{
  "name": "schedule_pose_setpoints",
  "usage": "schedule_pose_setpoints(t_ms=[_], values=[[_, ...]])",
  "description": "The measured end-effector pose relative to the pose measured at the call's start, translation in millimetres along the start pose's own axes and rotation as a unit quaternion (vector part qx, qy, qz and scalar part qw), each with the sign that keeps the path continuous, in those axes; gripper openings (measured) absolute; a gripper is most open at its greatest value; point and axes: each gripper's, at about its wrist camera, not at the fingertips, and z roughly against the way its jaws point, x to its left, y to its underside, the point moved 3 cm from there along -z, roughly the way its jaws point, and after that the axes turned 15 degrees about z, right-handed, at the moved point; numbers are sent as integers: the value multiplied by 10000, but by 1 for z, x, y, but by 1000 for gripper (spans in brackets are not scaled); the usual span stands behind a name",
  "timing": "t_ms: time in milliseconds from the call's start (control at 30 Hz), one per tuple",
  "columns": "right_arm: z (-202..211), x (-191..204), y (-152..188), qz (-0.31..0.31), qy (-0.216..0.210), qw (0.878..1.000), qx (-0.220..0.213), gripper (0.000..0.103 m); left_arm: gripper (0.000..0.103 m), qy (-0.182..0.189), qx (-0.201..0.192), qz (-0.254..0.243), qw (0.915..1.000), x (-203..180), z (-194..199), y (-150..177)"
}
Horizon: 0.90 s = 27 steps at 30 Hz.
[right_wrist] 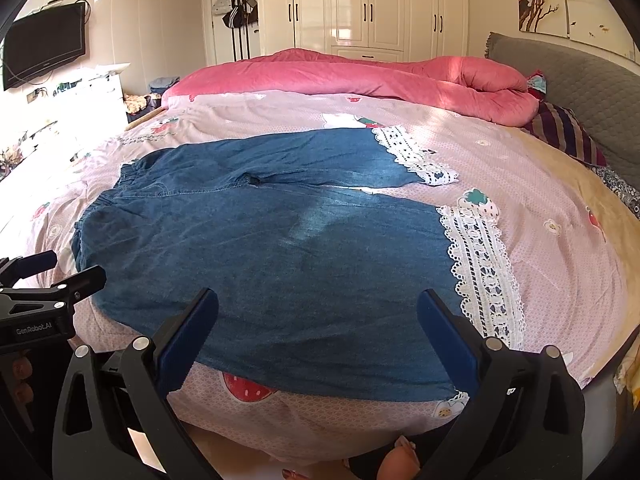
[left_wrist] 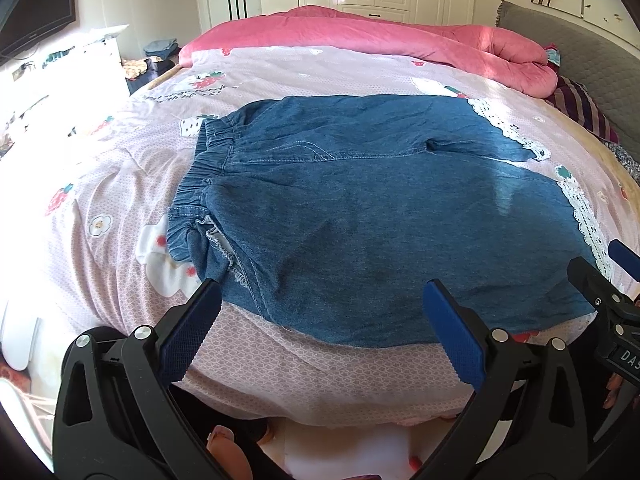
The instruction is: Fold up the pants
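A bedroom bed (right_wrist: 540, 184) with a pink printed sheet carries the denim pants (right_wrist: 260, 248), spread flat, waistband at 9 o'clock, lace hems at 3. No fold looks made. Left gripper (left_wrist: 320, 328) and right gripper (right_wrist: 316, 332) hover at the near edge, fingers released and empty.

Pants (left_wrist: 360, 216) are blue denim, soft and matt, a bit faded in one patch, with white openwork lace trim (right_wrist: 484, 276) at the leg ends and a gathered elastic waistband (left_wrist: 200, 184). Sheet (left_wrist: 320, 368) under them is thin printed cotton-looking cloth, matt, slightly wrinkled. Pink quilt (right_wrist: 360, 76) looks plush and fuzzy. Both grippers are matt black plastic with shiny metal rivets; the pads (left_wrist: 456, 340) are blue, ridged, rubbery. Wardrobe (right_wrist: 380, 4) doors are glossy cream.
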Motion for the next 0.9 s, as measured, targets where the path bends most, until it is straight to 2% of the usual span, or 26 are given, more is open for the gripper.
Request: schedule_pose_setpoints(t_ms=[900], values=[[0, -2, -3, -6, 11, 10000, -32, 99, 95, -47, -45, -10, 10000, 1, -1, -1]])
